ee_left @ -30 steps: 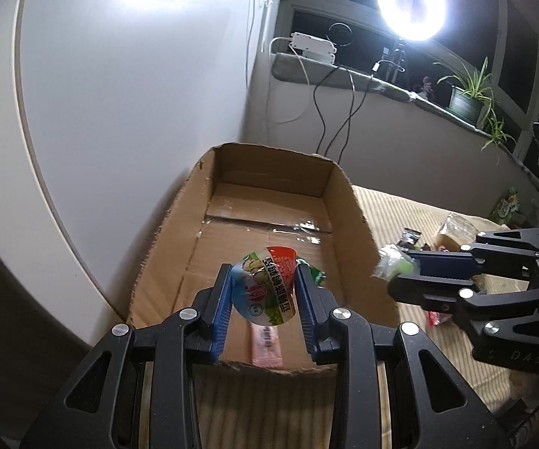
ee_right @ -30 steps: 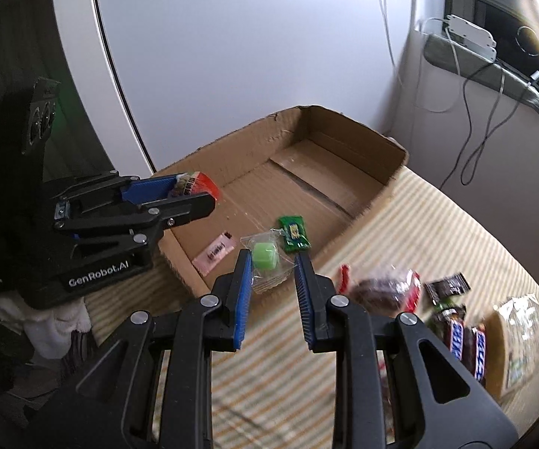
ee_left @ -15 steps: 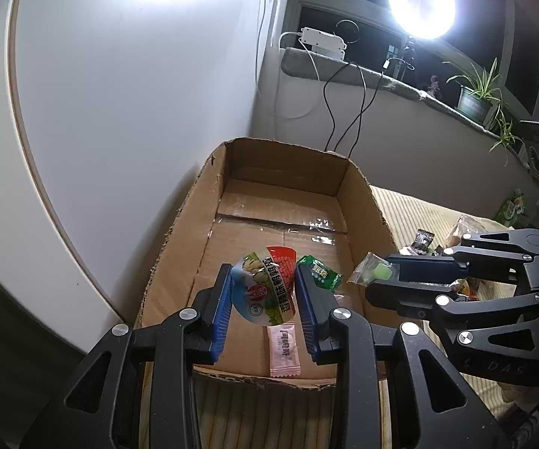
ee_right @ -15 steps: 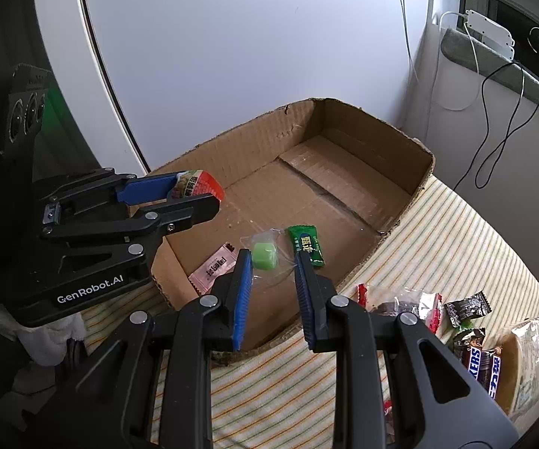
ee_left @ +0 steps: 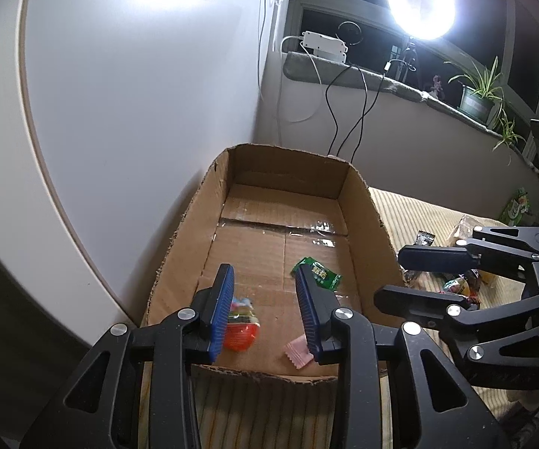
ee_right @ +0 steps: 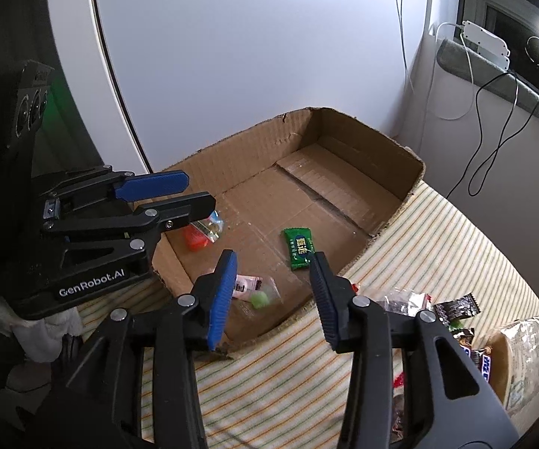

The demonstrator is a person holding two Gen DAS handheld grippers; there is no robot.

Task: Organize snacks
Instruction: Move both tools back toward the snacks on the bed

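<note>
A shallow cardboard box [ee_left: 366, 202] [ee_right: 411, 172] lies on the striped cloth. My left gripper [ee_left: 263, 307] [ee_right: 179, 196] is open and empty over the box's near end. A red jelly cup [ee_left: 241, 323] [ee_right: 198, 234] lies on the box floor below it. My right gripper [ee_right: 273, 288] [ee_left: 400, 273] is open and empty above the box's near edge. A clear packet with a green candy [ee_right: 262, 297] lies beneath it, beside a pink wrapper [ee_right: 245, 284] [ee_left: 299, 351]. A green packet [ee_right: 298, 247] [ee_left: 318, 273] lies mid-box.
Several loose snacks lie on the striped cloth [ee_right: 456, 247] right of the box: dark wrappers [ee_right: 456, 305], a clear bag [ee_right: 523, 355]. A white wall [ee_left: 138, 112] flanks the box on the left. Cables and a window ledge [ee_left: 381, 82] stand behind.
Both grippers opened. The jelly cup dropped from the left gripper onto the box floor, and the green candy packet dropped from the right gripper into the box.
</note>
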